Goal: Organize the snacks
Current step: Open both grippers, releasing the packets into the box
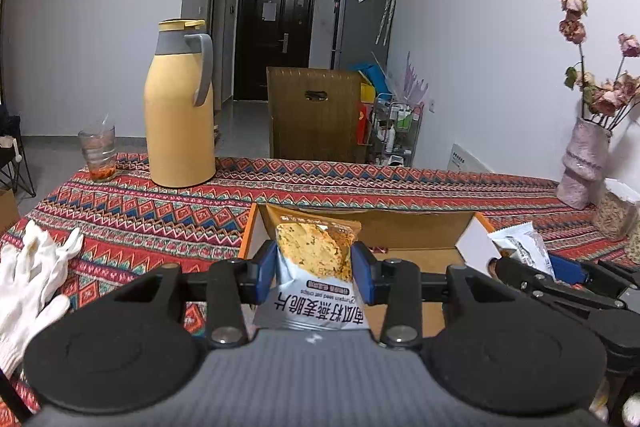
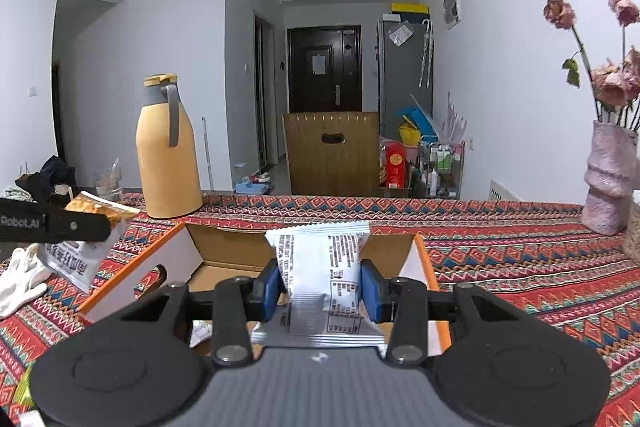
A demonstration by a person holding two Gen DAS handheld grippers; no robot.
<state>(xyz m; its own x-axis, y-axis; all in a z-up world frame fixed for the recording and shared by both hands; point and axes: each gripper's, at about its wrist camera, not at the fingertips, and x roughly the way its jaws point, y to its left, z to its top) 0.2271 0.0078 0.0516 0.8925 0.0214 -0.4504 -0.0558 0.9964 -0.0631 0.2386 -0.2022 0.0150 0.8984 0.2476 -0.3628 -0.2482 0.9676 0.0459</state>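
My left gripper is shut on an orange-and-silver oat crisp packet, held above the near left part of an open cardboard box with orange edges. My right gripper is shut on a white snack packet with black print, held over the same box. The right gripper and its packet show at the right in the left wrist view. The left gripper's packet shows at the left in the right wrist view. Another small packet lies in the box.
The table has a red patterned cloth. A yellow thermos and a glass stand at the back left. White gloves lie at the left. A pink vase with dried roses stands at the right.
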